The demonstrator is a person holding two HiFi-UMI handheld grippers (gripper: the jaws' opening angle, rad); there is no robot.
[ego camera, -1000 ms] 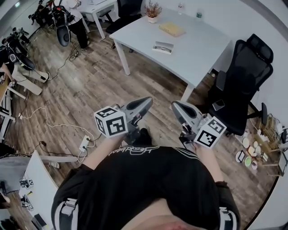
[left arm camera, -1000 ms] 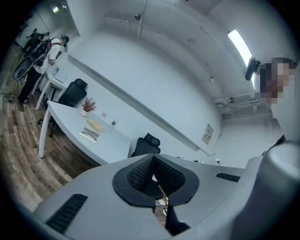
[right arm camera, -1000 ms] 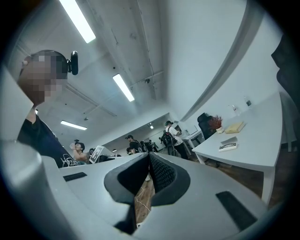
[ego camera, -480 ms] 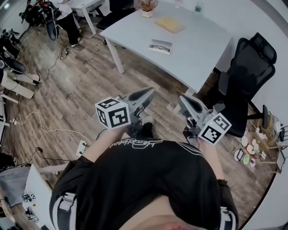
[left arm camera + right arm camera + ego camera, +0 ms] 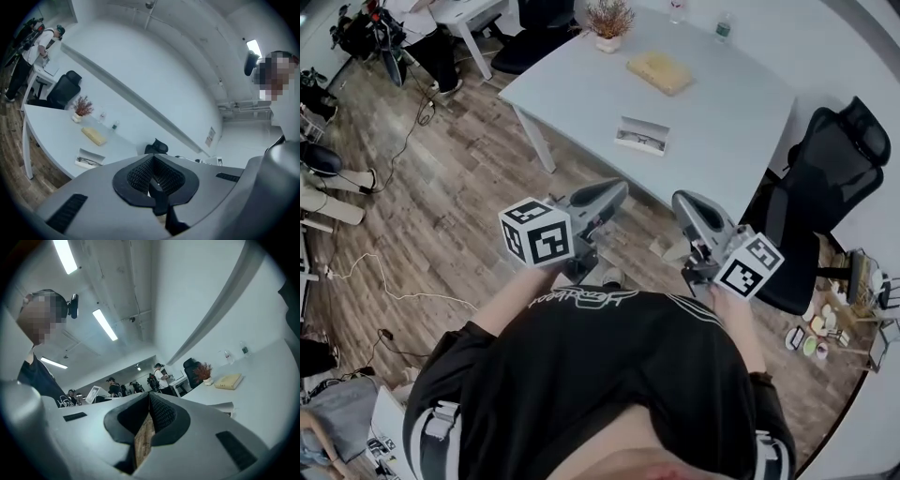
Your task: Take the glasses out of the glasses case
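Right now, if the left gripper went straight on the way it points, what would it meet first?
Likely the white table, near the open glasses case, though, tilted upward, it might pass just above.

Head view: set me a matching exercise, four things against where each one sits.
Things:
1. glasses case
2. flat yellow object
3. potted plant
4. black office chair

Places:
A. standing off the table, to its right
B. far left corner of the table
C. close to the table's near edge
D. mid-table, beyond the case

Pairs: 1-C, 2-D, 3-B, 4-A
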